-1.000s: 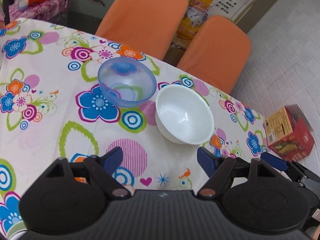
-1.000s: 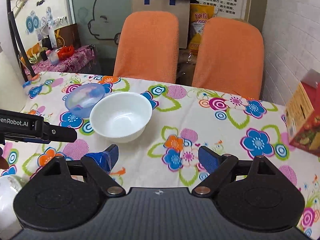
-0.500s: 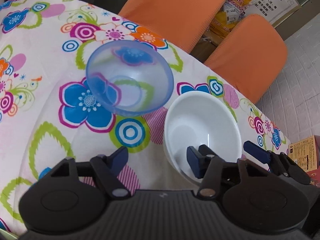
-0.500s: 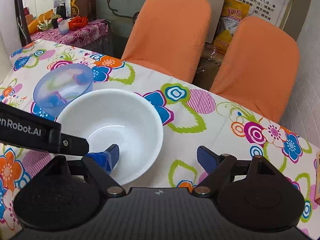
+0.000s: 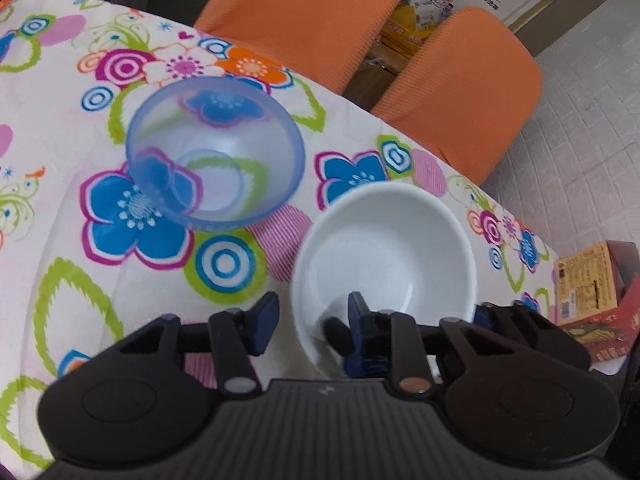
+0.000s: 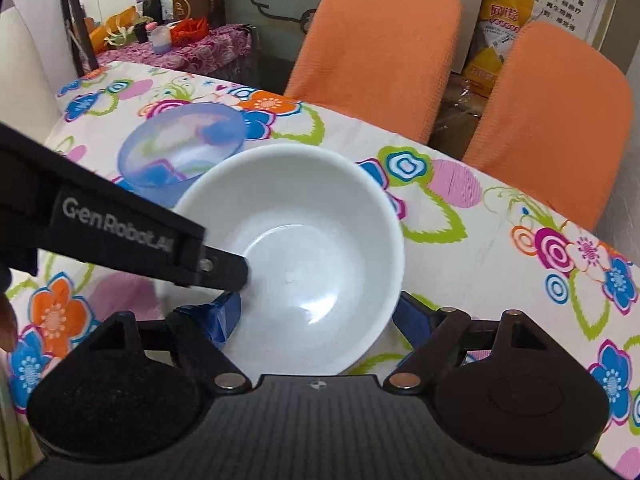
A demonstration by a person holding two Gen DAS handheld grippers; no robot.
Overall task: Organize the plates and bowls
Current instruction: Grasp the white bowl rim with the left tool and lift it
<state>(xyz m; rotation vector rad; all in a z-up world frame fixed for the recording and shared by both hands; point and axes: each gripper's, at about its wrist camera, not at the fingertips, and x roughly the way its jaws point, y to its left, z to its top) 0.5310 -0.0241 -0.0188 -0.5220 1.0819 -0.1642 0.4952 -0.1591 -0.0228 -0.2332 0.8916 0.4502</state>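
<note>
White bowl on the flowered tabletop (image 5: 60,216), both tongs at its near rim.
White bowl (image 6: 304,256) at 12 o'clock: right tongs (image 6: 320,312) spread around it; left tongs (image 5: 310,320) straddle its left wall, not visibly pinching; blue bowl (image 5: 214,152) at 11 o'clock.

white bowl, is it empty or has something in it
Empty: the white bowl shows only its bare, glossy inside, apart from the left gripper finger reaching over its rim.
</note>
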